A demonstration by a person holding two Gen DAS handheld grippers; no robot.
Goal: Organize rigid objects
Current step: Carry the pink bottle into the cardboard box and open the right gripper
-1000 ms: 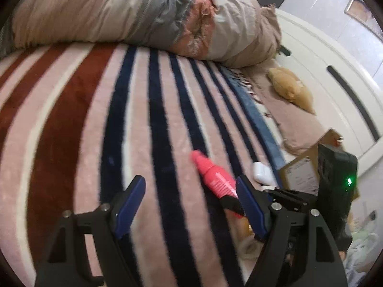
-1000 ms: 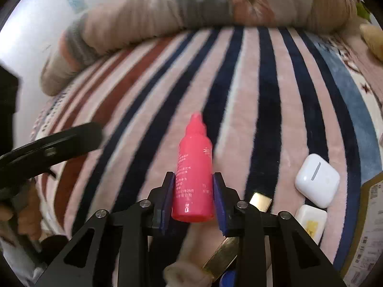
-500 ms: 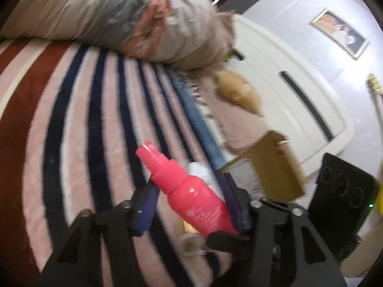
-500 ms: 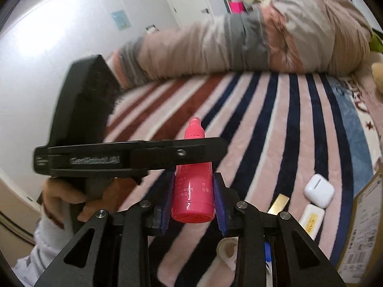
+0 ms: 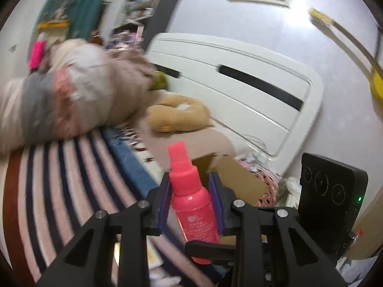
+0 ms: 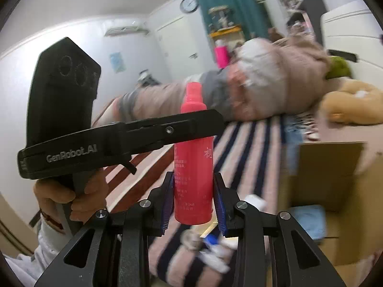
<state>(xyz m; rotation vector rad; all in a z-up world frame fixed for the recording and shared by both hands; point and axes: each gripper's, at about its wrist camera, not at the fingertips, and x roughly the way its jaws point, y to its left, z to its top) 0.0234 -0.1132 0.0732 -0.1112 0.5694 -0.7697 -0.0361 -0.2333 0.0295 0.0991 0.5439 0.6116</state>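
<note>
A pink spray bottle [image 6: 194,153] stands upright in the air above the striped blanket [image 5: 59,191]. My right gripper [image 6: 193,179] is shut on its lower body, blue pads on both sides. My left gripper [image 5: 189,179] comes in from the side, and its jaws are closing on the same bottle [image 5: 191,205], with the pads touching it below the shoulder. In the right wrist view the left gripper's finger [image 6: 191,124] crosses in front of the bottle, and a hand [image 6: 71,196] holds its handle. The right gripper's black body [image 5: 330,196] shows at the right of the left wrist view.
An open cardboard box [image 6: 330,167] sits at the bed's edge to the right, with a blue cloth inside. Small white items [image 6: 215,244] lie blurred on the blanket below. A rolled duvet [image 5: 71,95], a tan plush toy [image 5: 177,112] and a white headboard [image 5: 239,83] lie beyond.
Both grippers have risen off the blanket with the bottle and swung toward the headboard and box. The left jaws have narrowed from wide open onto the bottle.
</note>
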